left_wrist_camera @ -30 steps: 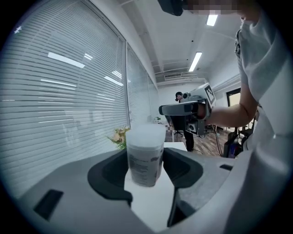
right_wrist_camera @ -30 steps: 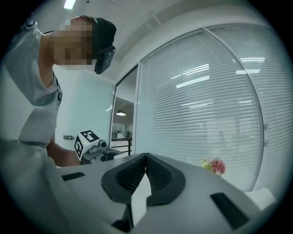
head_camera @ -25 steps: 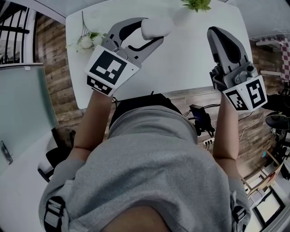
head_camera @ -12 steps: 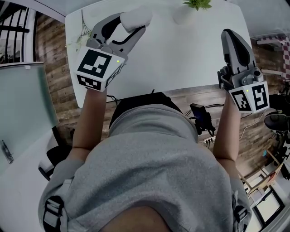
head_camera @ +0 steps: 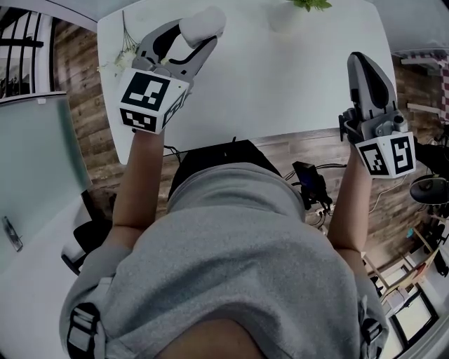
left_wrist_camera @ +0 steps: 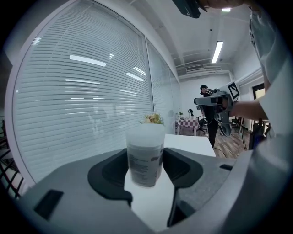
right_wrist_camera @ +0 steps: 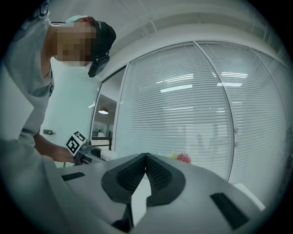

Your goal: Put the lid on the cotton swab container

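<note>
The cotton swab container (head_camera: 203, 23) is a small white, frosted tub with a printed label (left_wrist_camera: 145, 160) and a cloudy top. My left gripper (head_camera: 188, 41) is shut on it, one pad on each side, and holds it upright over the far left part of the white table (head_camera: 280, 91). In the left gripper view the tub stands between the dark pads (left_wrist_camera: 112, 171). My right gripper (head_camera: 361, 66) hangs over the table's right edge with its jaws shut and nothing between them; its ribbed pads (right_wrist_camera: 137, 172) meet. I cannot pick out a separate lid.
White dried flowers (head_camera: 125, 59) lie at the table's left edge, just left of my left gripper. A green plant (head_camera: 306, 4) in a pale pot stands at the far edge. Wooden floor and cables (head_camera: 312, 186) lie below the near edge. Window blinds (left_wrist_camera: 82, 91) are beyond the table.
My left gripper has carried the container leftward and slightly further away across the table. My right gripper has drifted to the right, towards the table's edge, still shut.
</note>
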